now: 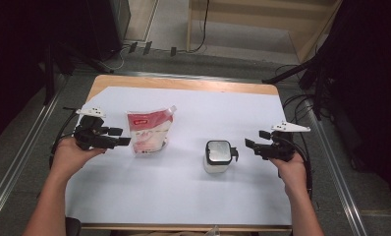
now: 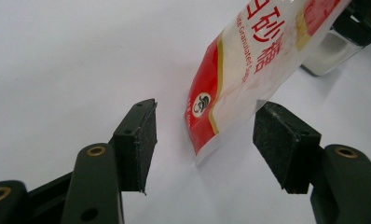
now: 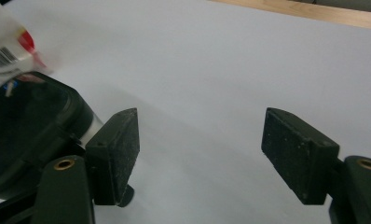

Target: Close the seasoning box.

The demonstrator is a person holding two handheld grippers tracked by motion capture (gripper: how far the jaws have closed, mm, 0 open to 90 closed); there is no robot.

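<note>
Resting on the white sheet [image 1: 183, 196] that covers the table, a red and white pouch [image 1: 149, 131] stands at centre left of the high view and a small clear jar with a dark lid [image 1: 218, 156] sits at centre right, well apart from it. The left gripper [image 1: 121, 136] hangs at the left of that frame, just beside the pouch's left edge, held level in a hand that comes up from the bottom left. In the left gripper view its 2 black jaws stand wide apart, and the pouch's lower corner [image 2: 207, 135] sits in the gap between them, nearer the right pad, with no pad pressing on it. The jar shows at the upper right of that view, behind the pouch.

The right gripper [image 1: 255, 140] hovers at the right of the high view, near the jar's right side and apart from it. In the right gripper view its jaws are spread with only bare sheet between them; the jar's dark lid [image 3: 25, 126] lies at the left edge, outside the left pad [image 3: 120, 149].
</note>
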